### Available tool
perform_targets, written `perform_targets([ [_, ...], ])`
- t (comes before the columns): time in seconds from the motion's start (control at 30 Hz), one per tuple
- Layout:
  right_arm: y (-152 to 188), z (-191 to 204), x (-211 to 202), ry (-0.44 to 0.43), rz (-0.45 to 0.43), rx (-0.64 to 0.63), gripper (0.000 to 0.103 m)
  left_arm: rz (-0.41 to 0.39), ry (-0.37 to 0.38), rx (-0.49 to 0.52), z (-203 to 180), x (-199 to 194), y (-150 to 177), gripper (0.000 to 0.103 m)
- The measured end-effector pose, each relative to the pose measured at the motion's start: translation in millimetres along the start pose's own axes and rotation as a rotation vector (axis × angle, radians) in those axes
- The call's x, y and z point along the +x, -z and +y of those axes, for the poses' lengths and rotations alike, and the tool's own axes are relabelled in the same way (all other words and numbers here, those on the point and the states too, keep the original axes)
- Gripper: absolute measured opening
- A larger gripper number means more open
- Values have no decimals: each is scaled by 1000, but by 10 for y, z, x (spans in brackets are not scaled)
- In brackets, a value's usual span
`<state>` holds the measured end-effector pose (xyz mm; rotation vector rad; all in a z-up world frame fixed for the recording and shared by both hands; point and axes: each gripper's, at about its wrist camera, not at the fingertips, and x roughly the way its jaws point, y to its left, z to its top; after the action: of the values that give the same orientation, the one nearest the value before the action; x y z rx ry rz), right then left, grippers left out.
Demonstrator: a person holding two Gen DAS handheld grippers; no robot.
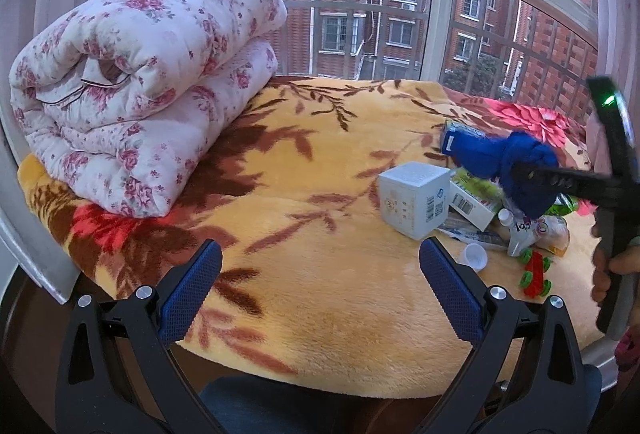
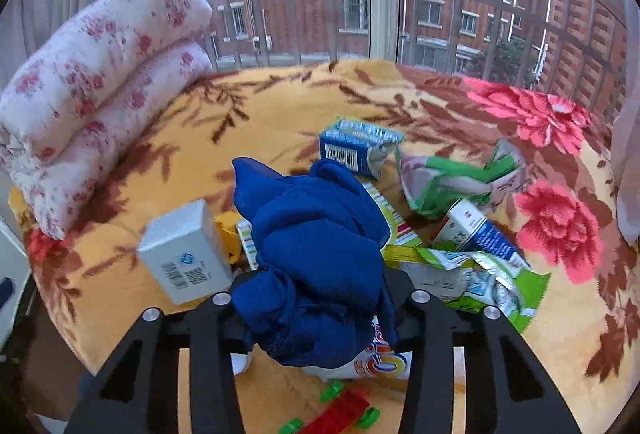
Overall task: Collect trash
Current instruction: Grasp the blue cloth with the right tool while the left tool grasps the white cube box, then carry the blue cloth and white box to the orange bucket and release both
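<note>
Am seeing one rolled floral quilt (image 1: 140,82) lying on yellow blanket (image 1: 320,274). My right gripper (image 2: 316,298) is clenching one blue cloth (image 2: 316,246) above trash pile: one white box (image 1: 414,198), two cartons, two green wrappers, one red toy (image 1: 536,272). My left gripper (image 1: 320,290) is hanging released, grasping nothing.

Trash (image 2: 460,266) on floral blanket (image 1: 320,274)

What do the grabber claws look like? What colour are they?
The left gripper has black plastic arms with round silver bolts and blue bumpy pads. The right gripper has the same black arms and silver bolts. From the left view, its handle shows a small green light.
</note>
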<state>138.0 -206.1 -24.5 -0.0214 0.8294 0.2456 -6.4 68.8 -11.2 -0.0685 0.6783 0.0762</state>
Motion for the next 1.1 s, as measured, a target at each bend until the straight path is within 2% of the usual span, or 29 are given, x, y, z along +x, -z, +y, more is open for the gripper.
perform_targets([
  [0.1,-3,-53,-254,-27,-55,21,42,17,19,6,-34,49,13,97],
  [0.2,21,-94,-550,-52,-121,33,42,17,81,12,-87,112,3,97],
  [0.3,98,-144,-858,-86,-184,51,42,7,188,31,-218,272,-38,97],
  [0.43,249,-222,-1163,-119,-230,72,43,48,343,81,-470,720,-134,97],
  [0.53,370,-244,-1289,-138,-242,81,43,74,408,158,-666,1084,-217,97],
  [0.6,438,-237,-1337,-143,-245,81,43,93,397,181,-738,1296,-264,97],
  [0.8,593,-221,-1422,-158,-241,69,44,190,422,91,-736,1771,-351,93],
  [0.83,608,-219,-1419,-159,-240,69,44,199,429,79,-737,1800,-360,84],
  [0.87,619,-222,-1417,-157,-240,68,44,200,418,82,-729,1789,-363,82],
  [1.0,671,-220,-1405,-158,-238,80,44,202,436,85,-694,1766,-354,82],
  [1.1,708,-218,-1426,-151,-242,81,44,169,431,121,-682,1607,-350,82],
])
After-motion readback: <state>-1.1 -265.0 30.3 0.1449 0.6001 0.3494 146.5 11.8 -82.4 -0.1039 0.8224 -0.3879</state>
